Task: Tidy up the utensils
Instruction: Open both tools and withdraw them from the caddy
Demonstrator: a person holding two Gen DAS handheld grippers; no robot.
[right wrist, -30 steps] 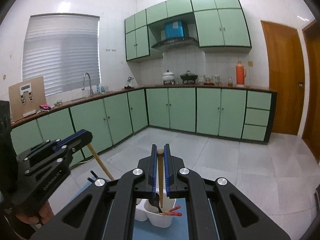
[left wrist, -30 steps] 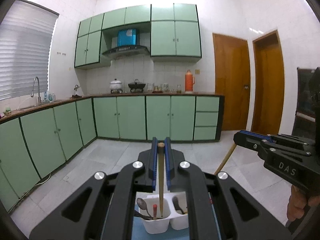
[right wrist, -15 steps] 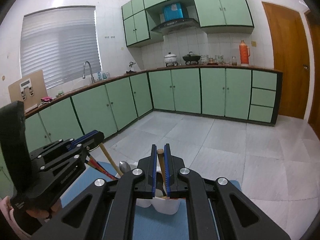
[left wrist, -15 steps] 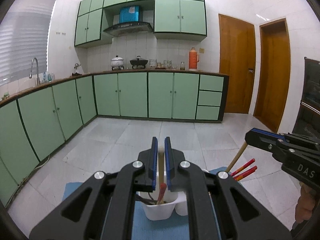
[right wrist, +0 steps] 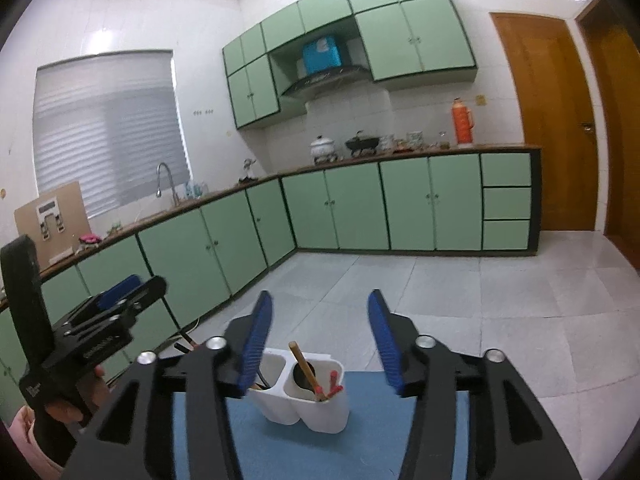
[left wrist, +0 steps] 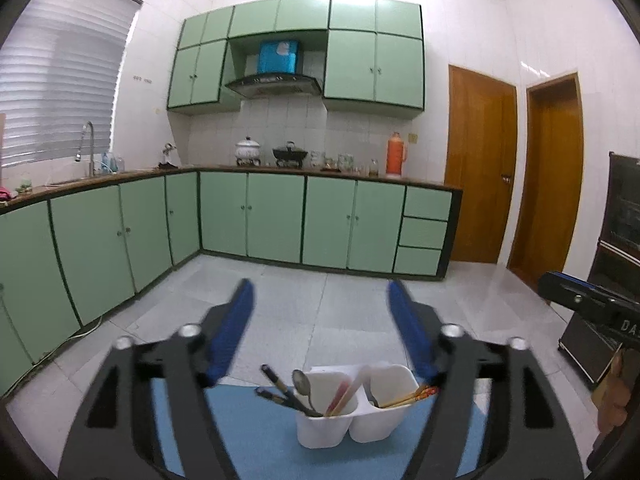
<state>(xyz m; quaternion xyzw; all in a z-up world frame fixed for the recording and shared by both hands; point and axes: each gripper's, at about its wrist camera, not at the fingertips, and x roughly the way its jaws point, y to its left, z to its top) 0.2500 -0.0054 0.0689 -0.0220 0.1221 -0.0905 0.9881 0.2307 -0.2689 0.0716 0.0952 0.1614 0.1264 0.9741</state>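
A white two-compartment holder (left wrist: 352, 416) (right wrist: 304, 400) stands on a blue mat (left wrist: 256, 432). In the left wrist view its left cup holds a spoon (left wrist: 301, 381), dark-handled utensils (left wrist: 280, 386) and pale chopsticks (left wrist: 345, 393); orange-tipped chopsticks (left wrist: 408, 399) lean in the right cup. In the right wrist view a wooden stick (right wrist: 303, 363) and red sticks (right wrist: 330, 385) stand in the near cup. My left gripper (left wrist: 320, 290) hangs above the holder, its jaws opening, nothing between them. My right gripper (right wrist: 320, 297) is likewise above it, its jaws opening and empty.
Each gripper shows at the edge of the other's view: the right gripper (left wrist: 580, 304) and the left gripper (right wrist: 116, 304), held by a hand (right wrist: 68, 404). Green cabinets (left wrist: 276, 216) line the far walls. A black appliance (left wrist: 616, 248) stands at the right.
Both grippers were shut on a wooden stick over the holder; now both stand wide apart and the sticks rest in the cups. The holder has come into fuller view below the fingers.
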